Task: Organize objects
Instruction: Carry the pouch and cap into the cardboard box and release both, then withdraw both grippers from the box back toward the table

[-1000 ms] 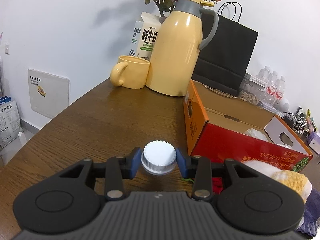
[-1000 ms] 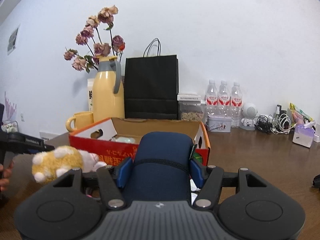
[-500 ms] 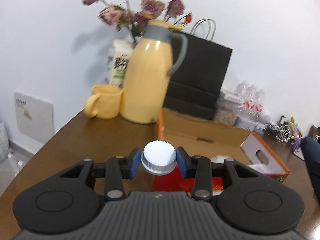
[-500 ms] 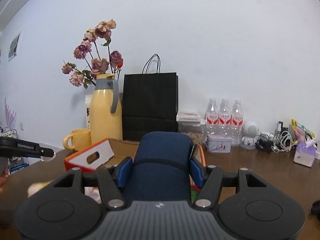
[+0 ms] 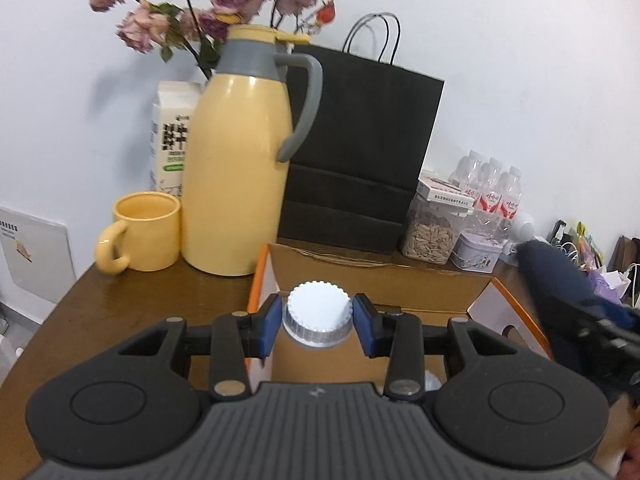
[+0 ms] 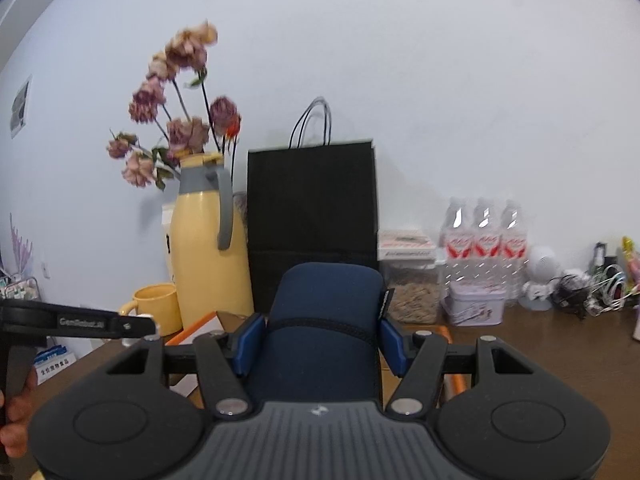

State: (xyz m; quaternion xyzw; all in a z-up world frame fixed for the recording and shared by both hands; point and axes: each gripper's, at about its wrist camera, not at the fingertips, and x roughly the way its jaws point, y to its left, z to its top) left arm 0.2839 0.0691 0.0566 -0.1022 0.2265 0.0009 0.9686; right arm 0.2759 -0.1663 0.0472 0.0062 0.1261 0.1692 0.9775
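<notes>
Both claws loaded above open box
Left claw pinches white ribbed cap over the box; right claw squeezes navy pouch above table.

- The left wrist camera sits just behind its own gripper, angled down over the open cardboard box toward the wall.
- The right wrist camera looks nearly level at the same wall.
- Both take in the yellow thermos, black paper bag and water bottles.
</notes>
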